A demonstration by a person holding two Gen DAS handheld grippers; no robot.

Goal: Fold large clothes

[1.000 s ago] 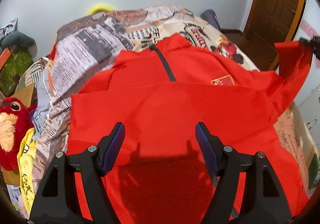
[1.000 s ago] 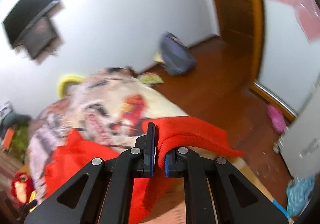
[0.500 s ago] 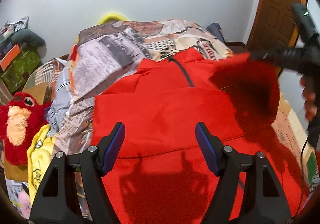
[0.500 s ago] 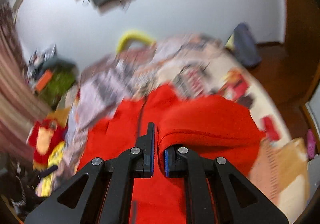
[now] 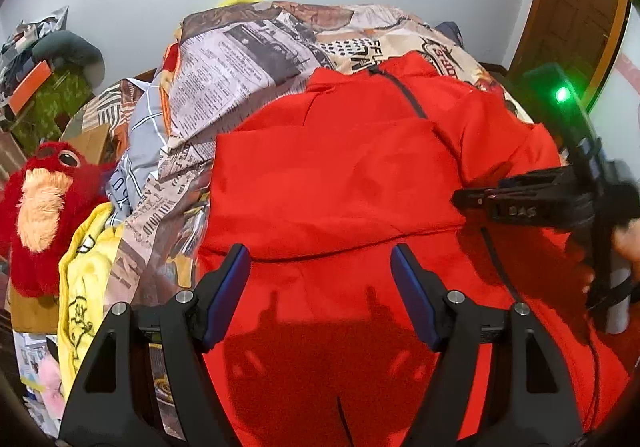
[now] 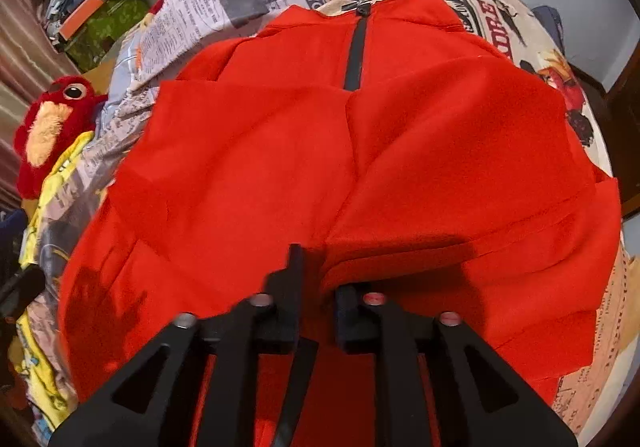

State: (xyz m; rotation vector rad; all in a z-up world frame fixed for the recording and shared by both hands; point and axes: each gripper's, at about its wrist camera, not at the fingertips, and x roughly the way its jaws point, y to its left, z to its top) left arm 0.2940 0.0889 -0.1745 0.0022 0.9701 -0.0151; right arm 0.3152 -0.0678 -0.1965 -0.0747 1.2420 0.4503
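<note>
A red plush toy [image 5: 48, 207] sits at the far left beside a yellow cloth [image 5: 88, 279]. Next to them, a newspaper-print bedspread [image 5: 240, 59] covers the bed. A red zip jacket [image 5: 340, 175] lies spread on it, both sleeves folded across the chest. The left gripper [image 5: 320, 283] hovers above the jacket's lower half, its blue-padded jaws spread wide and holding nothing. To the right, the right gripper [image 6: 316, 299] pinches the folded right sleeve's [image 6: 460, 167] edge, jaws slightly parted around the cloth.
</note>
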